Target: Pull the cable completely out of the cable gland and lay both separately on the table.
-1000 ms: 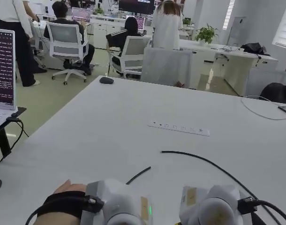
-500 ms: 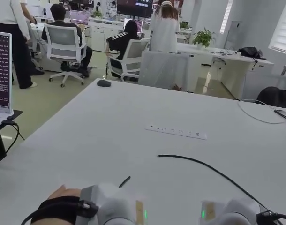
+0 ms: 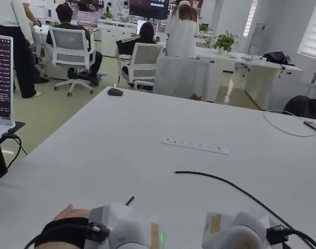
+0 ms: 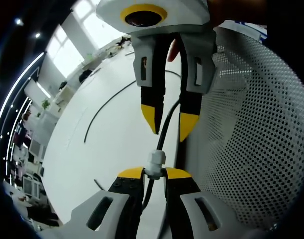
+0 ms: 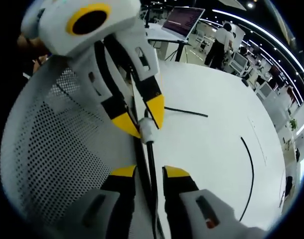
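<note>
My left gripper (image 4: 154,173) has its yellow-tipped fingers closed narrow on the white cable gland (image 4: 155,163). The gland sits right at the fingertips, pinched from both sides. The black cable (image 5: 151,162) runs through the gland and on between the fingers of my right gripper (image 5: 149,172), which faces the left one tip to tip. My right fingers stand narrow around the cable, but a little space seems to show on either side of it. I cannot tell whether they grip it further back or merely flank it.

Both grippers hang just beside a perforated white panel (image 4: 251,124), at the near side of the white table (image 3: 121,150). Behind my right gripper the cable curves away across the table and ends loose near a white power strip (image 3: 194,146). A short black end (image 3: 129,201) pokes out past the left gripper.

In the head view the bottom edge cuts both grippers off at their white housings, so fingers and gland are hidden there. My hand (image 3: 70,213), under a black strap, sits behind the left one. I cannot make out how deep the cable sits in the gland.
</note>
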Motion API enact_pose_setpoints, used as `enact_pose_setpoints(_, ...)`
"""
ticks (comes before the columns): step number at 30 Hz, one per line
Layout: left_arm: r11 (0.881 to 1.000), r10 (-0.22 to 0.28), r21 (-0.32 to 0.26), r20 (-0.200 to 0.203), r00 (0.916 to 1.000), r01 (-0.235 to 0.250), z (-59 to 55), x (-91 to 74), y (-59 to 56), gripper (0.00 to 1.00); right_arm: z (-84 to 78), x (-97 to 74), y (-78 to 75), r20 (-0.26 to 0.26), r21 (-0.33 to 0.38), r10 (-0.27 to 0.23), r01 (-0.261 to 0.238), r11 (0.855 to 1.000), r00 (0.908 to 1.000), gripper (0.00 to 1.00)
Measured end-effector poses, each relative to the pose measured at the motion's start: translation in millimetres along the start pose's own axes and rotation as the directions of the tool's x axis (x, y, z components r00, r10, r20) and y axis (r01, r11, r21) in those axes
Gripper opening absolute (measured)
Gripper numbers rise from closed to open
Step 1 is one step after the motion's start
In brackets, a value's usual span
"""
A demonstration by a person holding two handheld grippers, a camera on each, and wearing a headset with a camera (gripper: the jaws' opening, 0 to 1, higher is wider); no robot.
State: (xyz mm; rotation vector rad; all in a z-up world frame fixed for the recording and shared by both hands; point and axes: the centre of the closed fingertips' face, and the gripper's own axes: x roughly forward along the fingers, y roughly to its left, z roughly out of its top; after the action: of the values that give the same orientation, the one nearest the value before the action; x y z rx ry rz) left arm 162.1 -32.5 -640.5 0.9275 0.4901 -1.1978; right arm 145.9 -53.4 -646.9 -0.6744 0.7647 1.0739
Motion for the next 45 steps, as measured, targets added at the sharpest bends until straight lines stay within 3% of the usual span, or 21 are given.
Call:
enact_pose_setpoints(5, 1.000, -0.001, 0.003, -0.001, 1.0000, 0.001, -0.3, 0.2, -0.7, 0.16, 3.2, 4.4, -1.1, -0.009, -0.036, -0.007, 0.007, 0.999, 0.9999, 0.05)
enact_pose_setpoints(11, 1.000, 0.001, 0.001, 0.006, 1.0000, -0.001, 0.7, 0.0, 0.2, 0.16, -2.1, 1.4, -2.5, -0.010, -0.023, -0.008, 0.008, 1.000, 0.9999, 0.04)
enact_pose_setpoints(23, 1.000, 0.001, 0.000, 0.003, 1.0000, -0.001, 0.5, 0.2, 0.2, 0.16, -46.8, -7.0, -7.4, -0.121, 0.001, -0.017, 0.017, 1.000, 0.9925, 0.04)
enact_pose_setpoints(27, 1.000, 0.000, -0.002, 0.003, 1.0000, 0.000, 0.2, 0.3, 0.1, 0.16, -70.0, -9.1, -11.7, -0.196, 0.003, -0.027, 0.028, 1.000, 0.9803, 0.04)
enact_pose_setpoints(30, 1.000, 0.001, -0.001, 0.005, 1.0000, -0.001, 0.6, 0.3, 0.3, 0.16, -74.7, -10.0, -11.7, -0.221, 0.007, -0.027, 0.029, 1.000, 0.9750, 0.04)
enact_pose_setpoints(32, 1.000, 0.002, 0.002, 0.002, 1.0000, -0.002, 0.1, 0.2, 0.4, 0.16, -71.7, -9.0, -10.6, -0.223, 0.007, -0.028, 0.030, 1.000, 0.9745, 0.05)
enact_pose_setpoints(35, 1.000, 0.002, 0.001, 0.000, 1.0000, -0.002, -0.5, 0.3, 0.3, 0.16, -61.9, -4.9, -5.4, -0.195, 0.015, -0.011, 0.014, 1.000, 0.9808, 0.12)
enact_pose_setpoints(38, 1.000, 0.000, 0.003, -0.001, 1.0000, 0.000, -0.1, 0.2, -0.2, 0.16, -44.3, -2.1, -4.3, -0.140, 0.011, -0.021, 0.022, 1.000, 0.9900, 0.17)
enact_pose_setpoints(40, 1.000, 0.001, 0.005, -0.001, 1.0000, -0.001, -0.2, 0.4, -0.3, 0.16, -24.7, 0.9, -4.6, -0.068, 0.005, -0.038, 0.039, 0.999, 0.9969, 0.21)
enact_pose_setpoints(42, 1.000, 0.001, 0.004, 0.000, 1.0000, -0.001, 0.1, 0.4, -0.2, 0.16, -8.9, 3.8, 1.5, -0.018, -0.012, -0.018, 0.018, 1.000, 0.9997, 0.20)
enact_pose_setpoints(45, 1.000, 0.001, 0.004, 0.000, 1.0000, -0.001, 0.2, 0.2, -0.2, 0.16, 0.9, 5.7, 1.3, 0.006, -0.013, -0.030, 0.030, 0.999, 0.9995, 0.17)
